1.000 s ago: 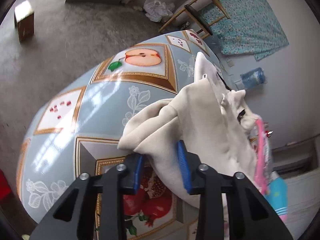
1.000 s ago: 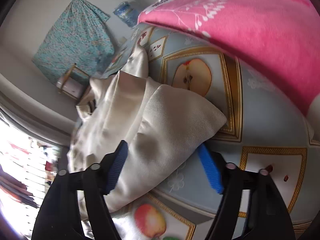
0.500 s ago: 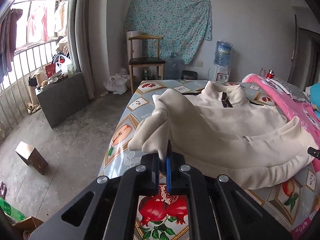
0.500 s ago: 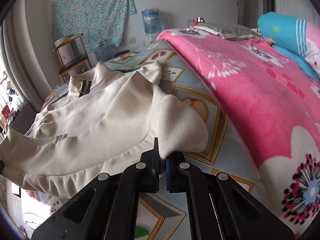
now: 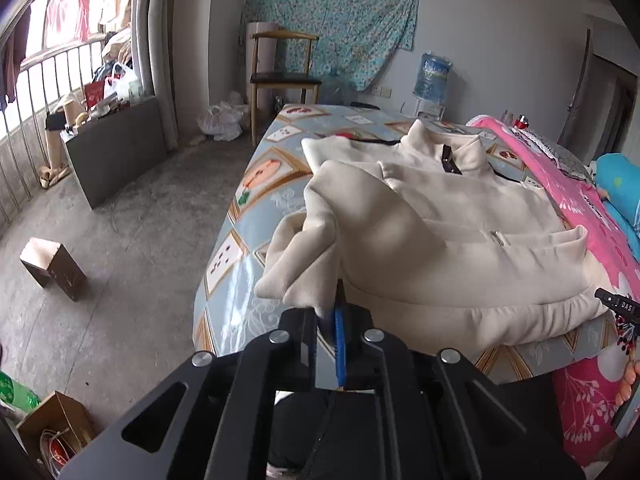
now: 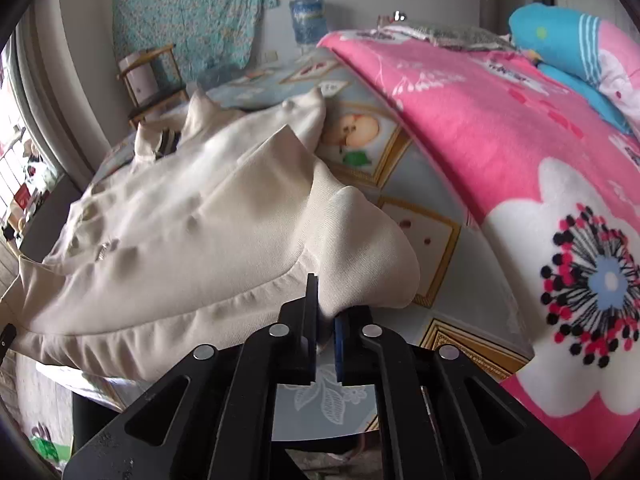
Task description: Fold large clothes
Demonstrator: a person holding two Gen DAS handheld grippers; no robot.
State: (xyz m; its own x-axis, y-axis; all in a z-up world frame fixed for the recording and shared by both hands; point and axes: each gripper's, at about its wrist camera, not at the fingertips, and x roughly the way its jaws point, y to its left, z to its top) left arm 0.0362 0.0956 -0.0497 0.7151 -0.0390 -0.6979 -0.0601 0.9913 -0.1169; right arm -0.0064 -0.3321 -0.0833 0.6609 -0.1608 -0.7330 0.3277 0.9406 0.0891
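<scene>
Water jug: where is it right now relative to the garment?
The water jug stands against the far wall in the left wrist view, beyond the cream jacket's collar, right of the wooden chair and the hanging floral cloth.

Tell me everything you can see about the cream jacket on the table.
The cream jacket is a soft, knit-looking garment with a stand-up collar, a dark zipper at the neck and a gathered bottom hem. It lies spread on the fruit-patterned tablecloth, collar pointing away, its far side next to the pink blanket. The left gripper and right gripper are each shut on a bottom corner, lifting the hem off the cloth.
</scene>
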